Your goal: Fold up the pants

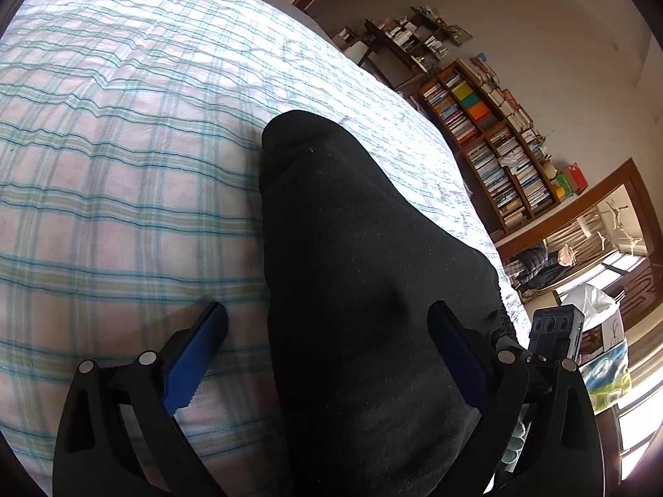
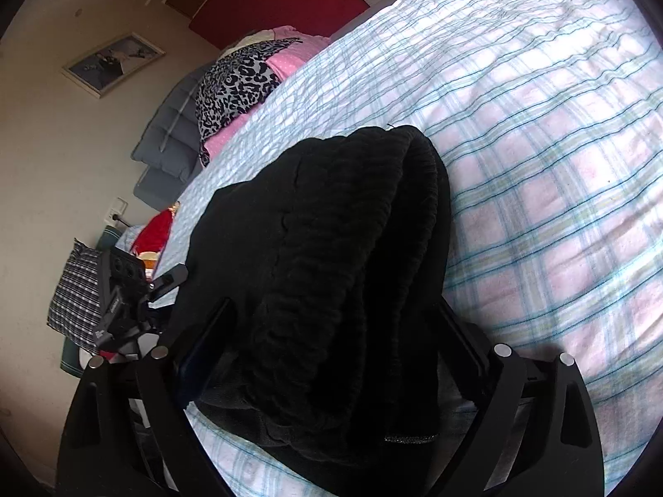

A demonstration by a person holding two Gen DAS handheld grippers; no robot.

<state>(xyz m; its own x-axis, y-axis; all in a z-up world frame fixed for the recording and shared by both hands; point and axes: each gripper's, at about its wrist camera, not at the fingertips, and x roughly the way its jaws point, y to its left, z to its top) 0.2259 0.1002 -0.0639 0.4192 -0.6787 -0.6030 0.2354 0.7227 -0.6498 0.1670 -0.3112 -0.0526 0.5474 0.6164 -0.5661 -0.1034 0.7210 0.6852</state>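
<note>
Black pants (image 1: 364, 256) lie folded in a long strip on the plaid bed sheet (image 1: 124, 157). My left gripper (image 1: 327, 323) is open, its blue pads (image 1: 194, 356) straddling the near end of the strip, left pad on the sheet, right pad over the fabric. In the right wrist view the ribbed waistband end of the pants (image 2: 339, 248) lies bunched in layers on the sheet (image 2: 538, 165). My right gripper (image 2: 335, 331) is open, its jaws on either side of that end, not closed on it.
A bookshelf (image 1: 493, 141) and a doorway (image 1: 588, 248) stand beyond the bed's right edge. A leopard-print cloth (image 2: 236, 83), pink bedding (image 2: 286, 62) and a grey quilted jacket (image 2: 170, 145) lie at the head of the bed. A checked cushion (image 2: 76, 290) sits low at left.
</note>
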